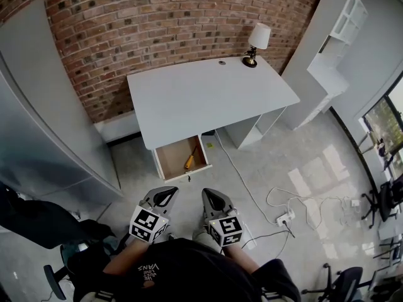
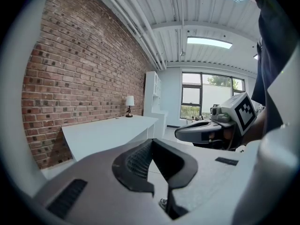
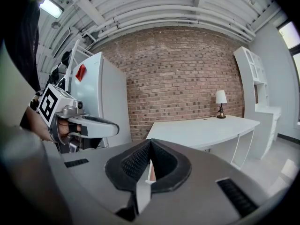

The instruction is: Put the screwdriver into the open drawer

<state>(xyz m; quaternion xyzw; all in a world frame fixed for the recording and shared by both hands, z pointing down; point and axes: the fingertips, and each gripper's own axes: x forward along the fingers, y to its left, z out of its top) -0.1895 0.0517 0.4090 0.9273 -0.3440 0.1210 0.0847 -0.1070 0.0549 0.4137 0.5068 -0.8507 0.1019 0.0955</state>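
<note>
In the head view, a screwdriver point(image 1: 189, 161) with a yellow-orange handle lies inside the open drawer point(image 1: 170, 162), which is pulled out from the front left of the white desk point(image 1: 208, 96). Both grippers are held close to the person's body, well short of the drawer. My left gripper point(image 1: 165, 196) point(image 2: 151, 142) is shut with nothing in it. The right gripper point(image 1: 213, 197) point(image 3: 151, 144) is beside it, its jaws also meeting at the tips and empty. Each gripper view shows the other gripper off to one side, with the desk beyond.
A small lamp point(image 1: 258, 43) stands at the desk's far right corner. A white shelf unit point(image 1: 337, 49) is to the right of the desk and a grey cabinet point(image 1: 38, 106) to the left. A power strip with cables point(image 1: 284, 219) lies on the floor at right, near office chairs point(image 1: 346, 285).
</note>
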